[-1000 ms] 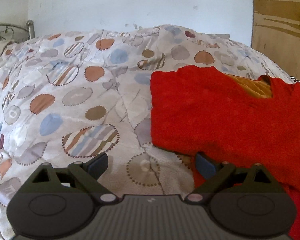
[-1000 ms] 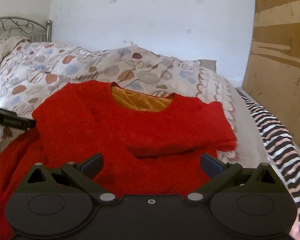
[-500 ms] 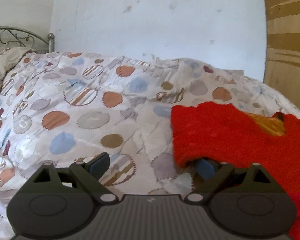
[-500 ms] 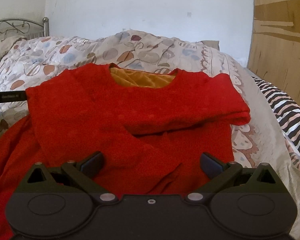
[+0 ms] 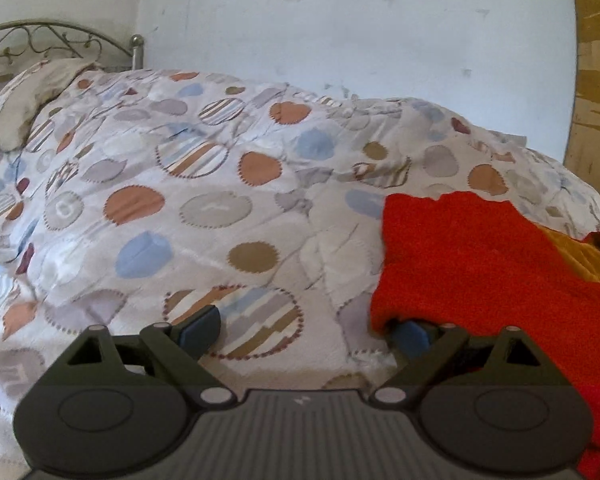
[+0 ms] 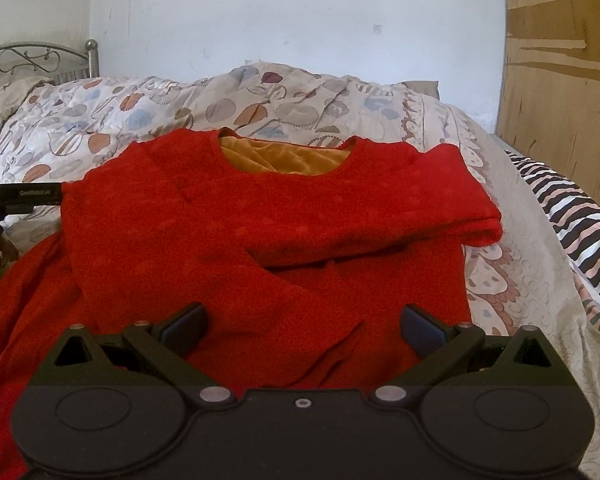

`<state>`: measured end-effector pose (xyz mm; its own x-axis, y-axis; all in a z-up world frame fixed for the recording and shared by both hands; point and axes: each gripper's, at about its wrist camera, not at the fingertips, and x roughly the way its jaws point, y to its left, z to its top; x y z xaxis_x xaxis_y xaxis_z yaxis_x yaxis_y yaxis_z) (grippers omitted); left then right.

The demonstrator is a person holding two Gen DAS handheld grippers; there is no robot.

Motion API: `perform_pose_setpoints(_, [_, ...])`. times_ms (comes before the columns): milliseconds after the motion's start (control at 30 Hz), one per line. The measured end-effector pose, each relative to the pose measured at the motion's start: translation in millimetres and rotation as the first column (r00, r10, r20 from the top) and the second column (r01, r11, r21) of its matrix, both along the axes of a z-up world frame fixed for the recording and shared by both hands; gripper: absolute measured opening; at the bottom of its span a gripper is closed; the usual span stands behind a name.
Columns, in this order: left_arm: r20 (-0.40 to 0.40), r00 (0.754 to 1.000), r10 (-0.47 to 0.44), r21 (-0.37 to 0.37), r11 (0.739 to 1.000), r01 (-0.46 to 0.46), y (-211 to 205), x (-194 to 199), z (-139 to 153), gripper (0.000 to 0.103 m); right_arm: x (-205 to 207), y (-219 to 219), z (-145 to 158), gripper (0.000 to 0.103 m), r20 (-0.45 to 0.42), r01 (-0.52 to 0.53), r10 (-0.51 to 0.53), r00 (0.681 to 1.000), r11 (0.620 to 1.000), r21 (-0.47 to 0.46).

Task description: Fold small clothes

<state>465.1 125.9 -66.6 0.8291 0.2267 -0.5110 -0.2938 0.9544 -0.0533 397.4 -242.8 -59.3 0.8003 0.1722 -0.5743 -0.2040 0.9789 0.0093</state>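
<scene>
A fuzzy red sweater with a yellow lining at its neck lies on the patterned duvet, both sleeves folded across its chest. In the left wrist view the sweater fills the right side. My left gripper is open at the sweater's left edge, with its right fingertip tucked under the red cloth and its left one over bare duvet. My right gripper is open just above the lower part of the sweater, holding nothing. The left gripper's body shows at the left edge of the right wrist view.
A metal headboard and a pillow stand at the far left. A striped cloth lies along the bed's right side beside a wooden panel. A white wall rises behind the bed.
My left gripper has dropped lower and slid its right fingertip under the sweater's left edge. My right gripper has pulled back and tilted, so more of the sweater shows.
</scene>
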Motion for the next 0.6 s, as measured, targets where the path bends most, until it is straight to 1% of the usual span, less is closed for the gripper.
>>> perform_pose_setpoints(133, [-0.033, 0.999, -0.001, 0.019, 1.000, 0.002, -2, 0, 0, 0.094, 0, 0, 0, 0.103, 0.000, 0.001, -0.001, 1.000, 1.000, 0.002])
perform_pose_setpoints(300, [-0.086, 0.996, -0.034, 0.021, 0.999, 0.036, -6, -10, 7, 0.094, 0, -1, 0, 0.103, -0.007, -0.002, 0.002, 1.000, 1.000, 0.008])
perform_pose_setpoints(400, [-0.109, 0.993, -0.041, 0.020, 0.999, 0.043, -6, -28, 16, 0.097, -5, -4, 6, 0.103, -0.009, 0.008, -0.008, 1.000, 1.000, 0.024])
perform_pose_setpoints(467, [-0.101, 0.993, -0.053, 0.009, 0.998, 0.054, -4, -43, 25, 0.101, -18, -8, 11, 0.103, 0.010, 0.016, -0.017, 1.000, 0.999, 0.033])
perform_pose_setpoints(600, [-0.076, 0.989, -0.124, -0.016, 0.992, 0.123, -4, -81, 43, 0.102, -52, -17, 17, 0.103, 0.028, 0.015, -0.016, 0.999, 0.999, 0.033])
